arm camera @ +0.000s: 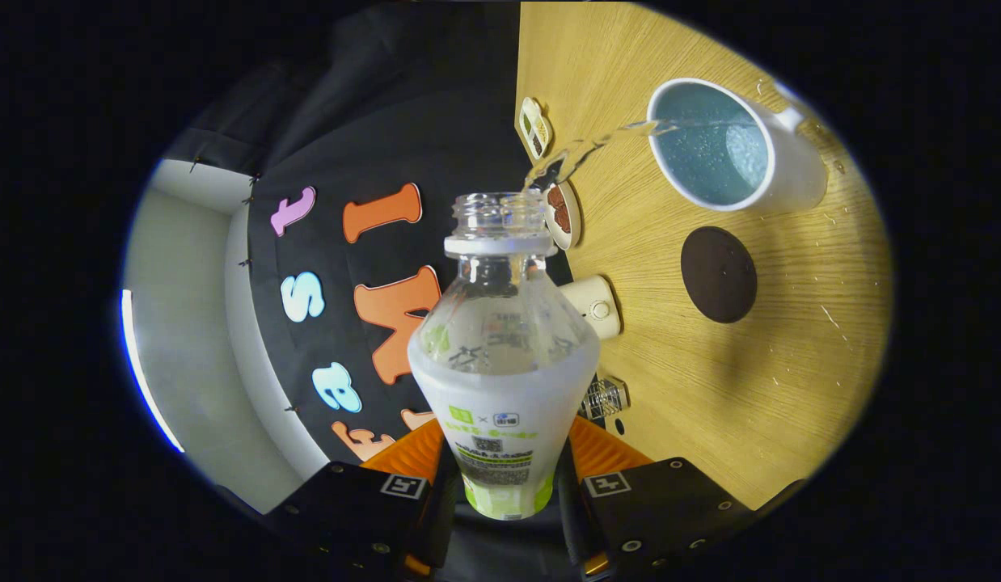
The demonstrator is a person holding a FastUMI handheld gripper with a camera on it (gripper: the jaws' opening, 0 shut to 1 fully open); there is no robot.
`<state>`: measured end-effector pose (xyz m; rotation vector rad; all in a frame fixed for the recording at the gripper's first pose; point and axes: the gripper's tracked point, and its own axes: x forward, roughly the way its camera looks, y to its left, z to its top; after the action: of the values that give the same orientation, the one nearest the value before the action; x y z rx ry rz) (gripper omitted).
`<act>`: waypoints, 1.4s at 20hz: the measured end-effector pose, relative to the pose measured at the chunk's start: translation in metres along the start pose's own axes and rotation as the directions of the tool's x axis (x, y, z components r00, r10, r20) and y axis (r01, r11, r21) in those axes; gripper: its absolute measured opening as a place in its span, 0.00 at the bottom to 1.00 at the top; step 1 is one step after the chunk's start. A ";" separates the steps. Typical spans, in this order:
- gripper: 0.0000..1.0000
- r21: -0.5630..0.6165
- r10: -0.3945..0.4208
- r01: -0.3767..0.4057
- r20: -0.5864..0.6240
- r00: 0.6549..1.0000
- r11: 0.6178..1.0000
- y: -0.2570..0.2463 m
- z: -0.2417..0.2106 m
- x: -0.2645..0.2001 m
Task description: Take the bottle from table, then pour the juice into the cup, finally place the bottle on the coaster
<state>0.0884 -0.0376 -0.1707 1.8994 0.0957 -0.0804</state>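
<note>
My gripper [504,477] is shut on a clear plastic bottle [500,356] with a white and green label, both fingers pressing on its lower body. The bottle has no cap and is tipped over so that its mouth points toward the white cup [731,149]. A thin stream of clear liquid [593,145] arcs from the mouth into the cup, which holds bubbly liquid against its blue inside. A round dark brown coaster [718,274] lies on the wooden table [751,388] beside the cup, beyond the fingers.
Along the table's edge by the booth wall stand a small framed card [536,126], a round plate-like item with a brown picture [562,213], a cream cylinder [596,305] and a small wire cube [604,398]. Droplets speckle the wood near the cup.
</note>
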 end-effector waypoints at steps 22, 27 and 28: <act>0.56 0.099 0.037 -0.037 0.009 0.999 0.994 0.028 0.002 0.001; 0.56 0.136 0.042 -0.044 0.016 0.999 0.990 0.031 0.005 0.001; 0.56 0.143 0.043 -0.045 0.015 0.999 0.989 0.032 0.004 0.001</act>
<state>0.0931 -0.0517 -0.1425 2.0436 0.0412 -0.0698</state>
